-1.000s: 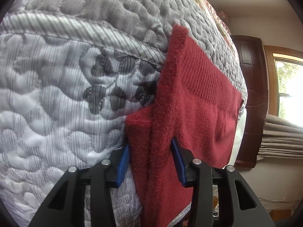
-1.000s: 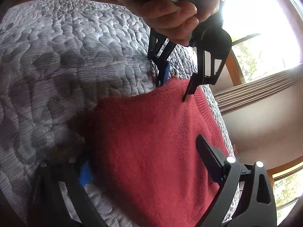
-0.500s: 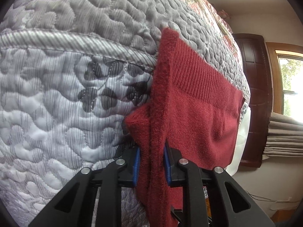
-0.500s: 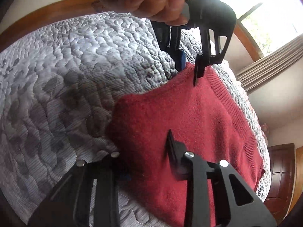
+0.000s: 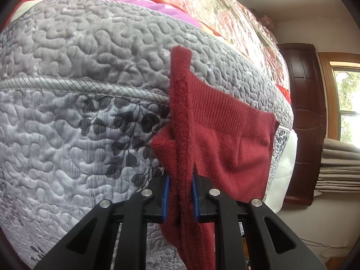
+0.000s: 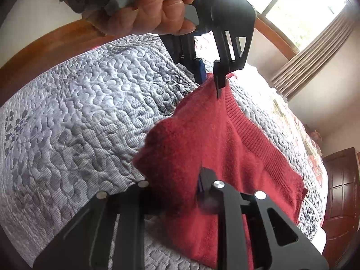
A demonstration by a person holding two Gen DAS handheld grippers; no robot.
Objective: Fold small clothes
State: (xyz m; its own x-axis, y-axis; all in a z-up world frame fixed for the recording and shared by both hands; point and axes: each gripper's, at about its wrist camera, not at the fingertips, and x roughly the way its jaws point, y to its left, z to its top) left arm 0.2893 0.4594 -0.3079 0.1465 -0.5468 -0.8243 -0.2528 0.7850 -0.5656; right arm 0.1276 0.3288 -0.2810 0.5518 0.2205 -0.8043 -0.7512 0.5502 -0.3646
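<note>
Red knit sweater lying on the grey quilted bedspread, one edge lifted off the bed. Left tool clamped tight on a folded, fuzzy edge of the sweater, blue pads pressing in from both sides (thick bunch of fabric squeezed between them, hanging down past the jaws). Same left tool visible from the right wrist view at the far end, pinching the corner by the ribbed hem, with a hand wrapped round its handle. Right tool at the near end, closed on another bunched-up part of the sweater; one finger half buried in cloth. Sweater stretched between the two tools, sagging a bit in the middle. Ribbed band running along the right side. Dark wooden door and a window off to the right, wooden headboard curving behind the bed.
</note>
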